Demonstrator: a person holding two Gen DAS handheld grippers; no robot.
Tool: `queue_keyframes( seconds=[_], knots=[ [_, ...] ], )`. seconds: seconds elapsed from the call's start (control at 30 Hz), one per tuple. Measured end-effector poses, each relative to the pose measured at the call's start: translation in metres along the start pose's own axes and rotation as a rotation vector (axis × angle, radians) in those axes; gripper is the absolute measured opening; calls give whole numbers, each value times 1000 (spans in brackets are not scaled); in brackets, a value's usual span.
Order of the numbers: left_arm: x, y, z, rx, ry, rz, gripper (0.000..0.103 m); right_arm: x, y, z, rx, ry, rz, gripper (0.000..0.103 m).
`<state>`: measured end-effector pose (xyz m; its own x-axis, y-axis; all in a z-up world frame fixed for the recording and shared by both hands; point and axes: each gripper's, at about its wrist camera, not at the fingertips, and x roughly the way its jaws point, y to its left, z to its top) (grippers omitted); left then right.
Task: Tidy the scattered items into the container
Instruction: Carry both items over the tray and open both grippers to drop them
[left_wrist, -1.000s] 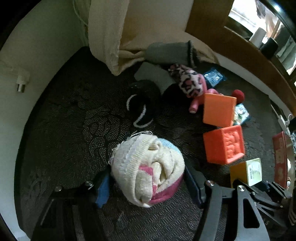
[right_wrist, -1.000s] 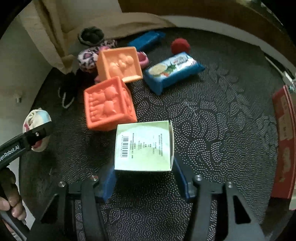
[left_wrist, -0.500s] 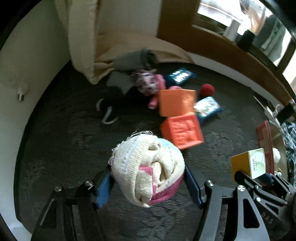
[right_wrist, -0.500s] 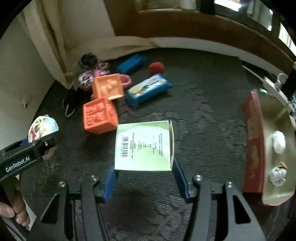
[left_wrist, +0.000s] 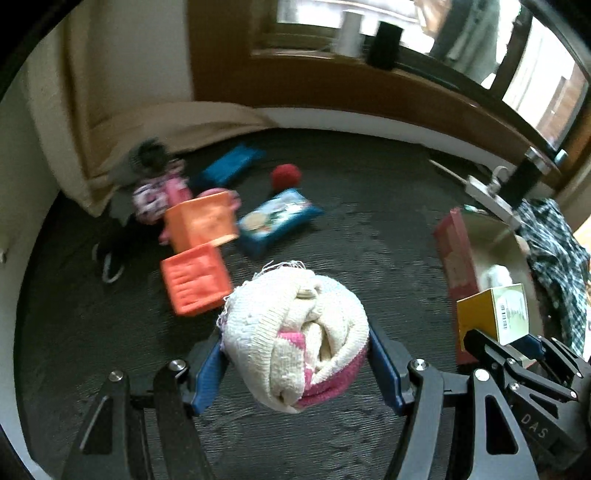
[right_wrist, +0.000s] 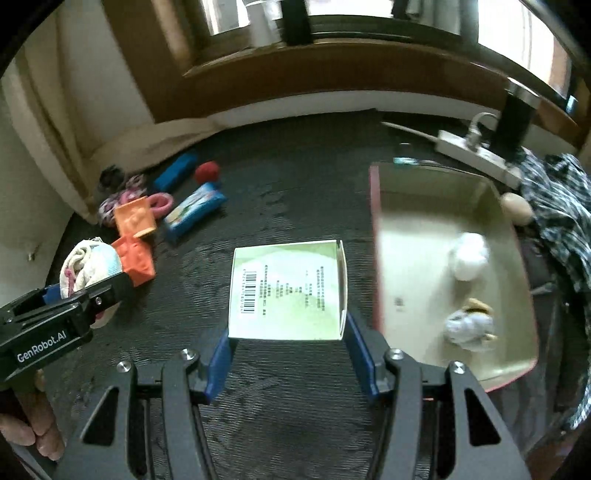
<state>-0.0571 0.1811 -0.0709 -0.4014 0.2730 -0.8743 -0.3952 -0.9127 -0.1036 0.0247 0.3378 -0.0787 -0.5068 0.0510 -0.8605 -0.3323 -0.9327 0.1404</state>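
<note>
Both grippers carry loads toward the tray as the floor tidy goes on.

Left wrist view: the left gripper (left_wrist: 295, 365) pinches a rolled sock (left_wrist: 295, 332) above the carpet (left_wrist: 332, 236), well left of the tray (left_wrist: 452, 254); orange blocks (left_wrist: 195, 277), a blue packet (left_wrist: 277, 221) and a red ball (left_wrist: 285, 176) lie scattered beyond. Right wrist view: the right gripper (right_wrist: 286, 350) clamps a box (right_wrist: 288, 290) just left of the tray's red wall (right_wrist: 376, 236). Best, it seems, to carry each load clear over that wall, then let go low inside, away from the two small pale items (right_wrist: 469, 254) lying there.
</note>
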Motion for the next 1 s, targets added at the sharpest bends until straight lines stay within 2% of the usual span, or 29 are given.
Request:
queue_keyframes(
  seconds=[0.47, 0.83, 0.93, 1.0],
  knots=[
    [14, -128, 20, 146, -3, -111, 71, -21, -112, -3, 129, -24, -70, 60],
    [23, -202, 47, 235, -29, -163, 72, -21, -154, 4, 156, -27, -62, 60],
    [23, -212, 52, 257, -37, -175, 80, -19, -159, 7, 164, -26, -53, 61],
    [21, -214, 54, 263, -51, -179, 81, -17, -160, 9, 169, -21, -48, 61]
  ],
)
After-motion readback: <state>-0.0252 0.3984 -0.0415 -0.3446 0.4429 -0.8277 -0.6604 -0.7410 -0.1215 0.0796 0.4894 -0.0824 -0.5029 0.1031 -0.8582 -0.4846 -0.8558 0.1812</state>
